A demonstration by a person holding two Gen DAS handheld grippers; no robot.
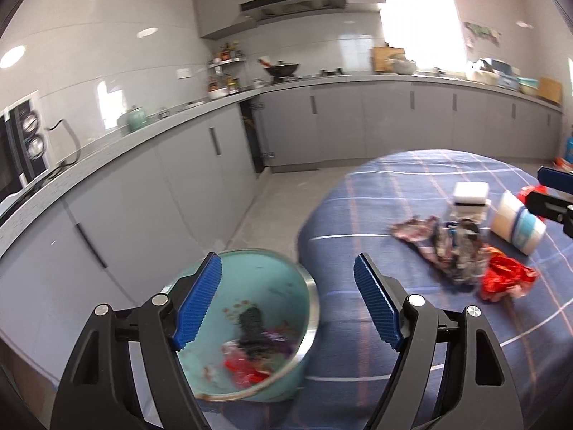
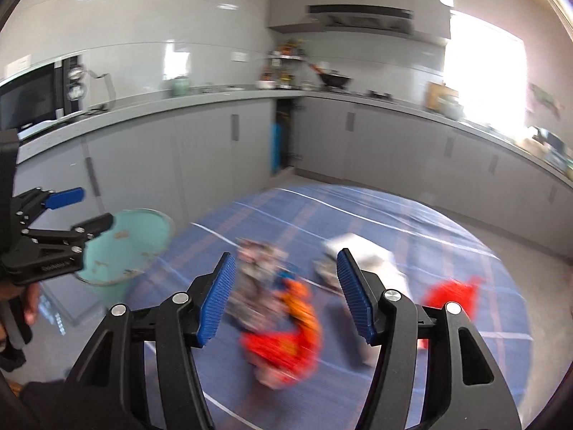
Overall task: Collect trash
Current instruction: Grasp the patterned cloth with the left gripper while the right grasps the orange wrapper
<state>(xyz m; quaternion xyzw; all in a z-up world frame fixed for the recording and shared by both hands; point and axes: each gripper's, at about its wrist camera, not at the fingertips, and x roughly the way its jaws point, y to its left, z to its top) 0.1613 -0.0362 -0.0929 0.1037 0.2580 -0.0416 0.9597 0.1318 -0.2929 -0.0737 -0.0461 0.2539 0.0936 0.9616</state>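
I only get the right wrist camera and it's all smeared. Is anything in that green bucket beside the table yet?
Observer: Yes. The left wrist view looks down into the teal bin, and crumpled wrappers, red and dark ones, already lie at its bottom.
Operator: And the white blur on the cloth, what is that?
Observer: Two things. A white box stands upright on the blue checked cloth, and beside it a white tub with a pale blue band lies on its side.
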